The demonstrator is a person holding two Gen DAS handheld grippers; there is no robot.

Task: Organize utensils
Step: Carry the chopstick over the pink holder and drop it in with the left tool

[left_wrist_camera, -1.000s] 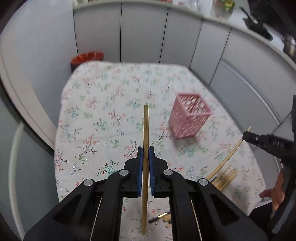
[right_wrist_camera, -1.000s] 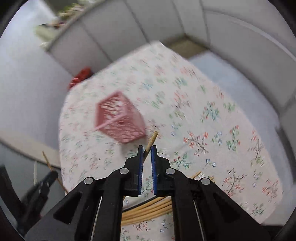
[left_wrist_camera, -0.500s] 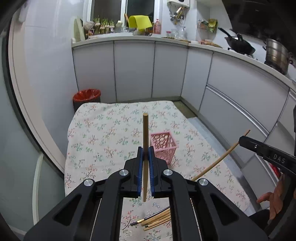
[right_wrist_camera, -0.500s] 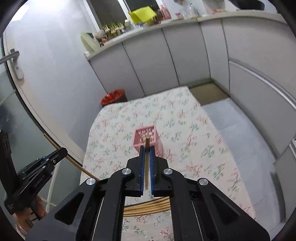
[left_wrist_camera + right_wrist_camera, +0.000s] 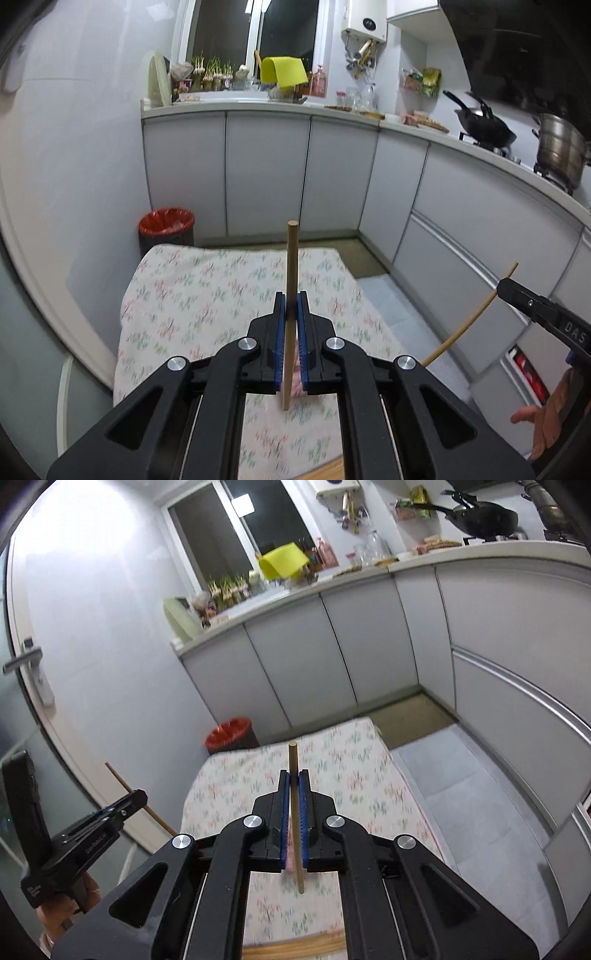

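My left gripper (image 5: 291, 295) is shut on a wooden chopstick (image 5: 290, 258) that stands upright between its blue pads, high above the floral-cloth table (image 5: 203, 295). My right gripper (image 5: 294, 773) is shut on a second chopstick (image 5: 293, 760), also upright. In the left wrist view the right gripper (image 5: 517, 291) shows at the right edge with its chopstick (image 5: 465, 325) slanting down. The right wrist view has the left gripper (image 5: 136, 797) at the left. Only a pink sliver of the basket (image 5: 290, 864) shows behind the jaws. More chopsticks (image 5: 295, 947) lie at the table's near edge.
A bin with a red liner (image 5: 167, 223) stands beyond the table's far left corner. Grey cabinets (image 5: 266, 173) run along the back and right, with a wok (image 5: 484, 129) and a pot (image 5: 561, 155) on the counter. A person's hand (image 5: 546, 424) shows at lower right.
Both grippers have risen and tipped upward, each carrying its chopstick. The pink basket and the chopstick pile have slid down behind the jaws, and the counter and window have come into view.
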